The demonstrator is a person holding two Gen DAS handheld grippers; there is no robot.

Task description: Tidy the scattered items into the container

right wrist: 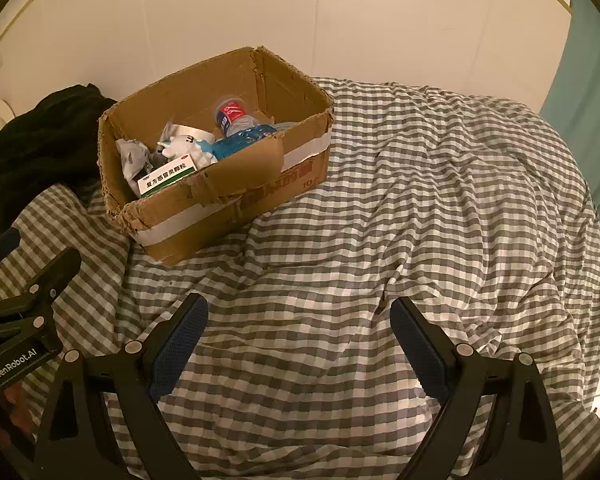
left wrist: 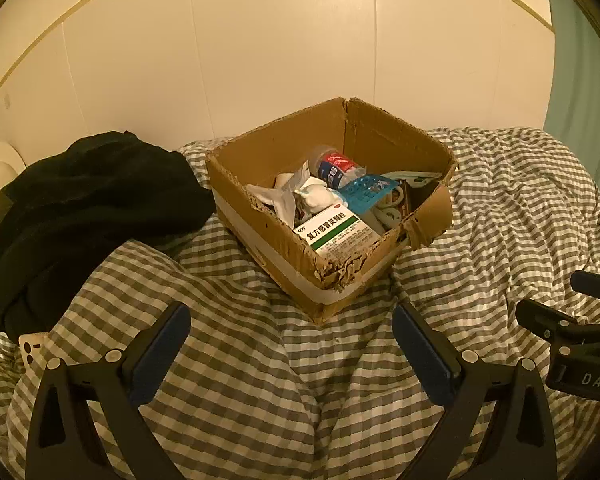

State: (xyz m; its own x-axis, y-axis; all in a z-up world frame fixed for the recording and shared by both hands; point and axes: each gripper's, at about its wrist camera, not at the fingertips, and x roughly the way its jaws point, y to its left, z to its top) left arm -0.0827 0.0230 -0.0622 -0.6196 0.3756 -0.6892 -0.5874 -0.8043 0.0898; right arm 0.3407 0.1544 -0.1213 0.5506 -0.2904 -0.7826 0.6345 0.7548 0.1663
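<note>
Left wrist view: the left gripper (left wrist: 291, 344) hangs over the checked quilt (left wrist: 228, 380) with its jaws spread wide and nothing between the blue pads (left wrist: 162, 354). Directly ahead sits the cardboard box (left wrist: 260, 208), resting on the quilt with one corner turned toward the camera; its near rim is torn and ragged, and a pale tape band runs along its outer walls. Inside the box lie a white medicine carton (left wrist: 336, 234) with a green stripe at the near corner, a crumpled plastic bottle (left wrist: 334, 168) with a red and blue label toward the back, a blue plastic piece (left wrist: 364, 192) beside it, and white wrappers (left wrist: 284, 196) and other small objects that cannot be identified. A black garment (left wrist: 88, 208) is heaped on the bed to the left of the box, just beside it. A white power strip (left wrist: 32, 350) shows partly under the quilt edge at lower left. Part of the right gripper's body is visible at the right edge.

Right wrist view: the right gripper (right wrist: 298, 338) is likewise released, jaws wide apart, holding nothing, above bare quilt (right wrist: 420, 200). The box (right wrist: 228, 188) stands ahead and to the left, well apart from the fingers (right wrist: 180, 340). The carton (right wrist: 168, 178) and bottle (right wrist: 232, 114) are visible inside it. No loose items are discernible on the quilt surface in either view.
</note>
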